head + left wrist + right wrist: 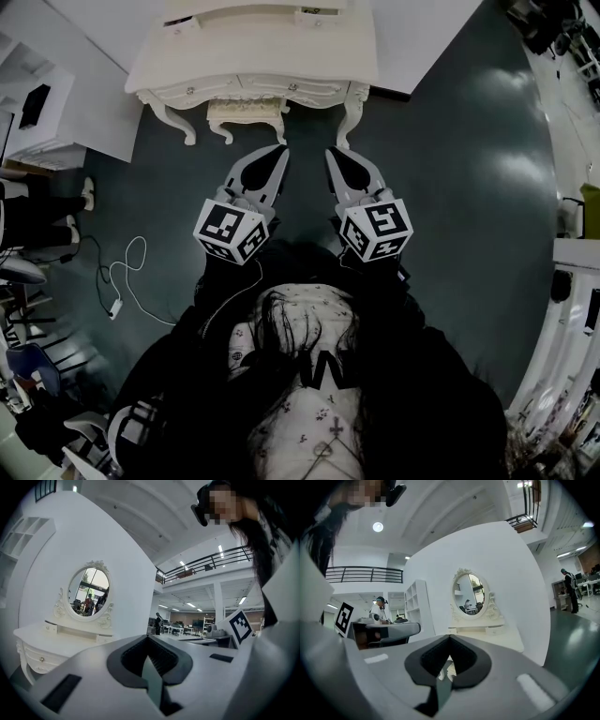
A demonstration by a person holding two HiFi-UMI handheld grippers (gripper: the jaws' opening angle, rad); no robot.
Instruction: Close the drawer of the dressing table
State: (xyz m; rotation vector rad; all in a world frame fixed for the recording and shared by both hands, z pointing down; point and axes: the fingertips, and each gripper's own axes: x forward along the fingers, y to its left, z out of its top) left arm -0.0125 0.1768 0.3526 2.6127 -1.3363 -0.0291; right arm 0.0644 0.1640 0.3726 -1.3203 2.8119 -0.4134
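My left gripper [277, 152] and right gripper [334, 154] both have their jaws pressed together on nothing, well short of the dressing table [253, 52] ahead. Its drawer should be light, rigid and easy on its runners, so I'd push flat on the front beside a knob [191, 91]. I cannot tell which drawer stands open, because the fronts are foreshortened and the table's far edge is cut off.

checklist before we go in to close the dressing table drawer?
1. Left gripper jaws shut, empty: ok.
2. Right gripper jaws shut, empty: ok.
3. Dressing table ahead, in view: ok.
4. Which drawer is open: cannot tell.
5. Approach path: not ok, stool stands at the table's front.
6. Floor cable lies off to the left: ok.
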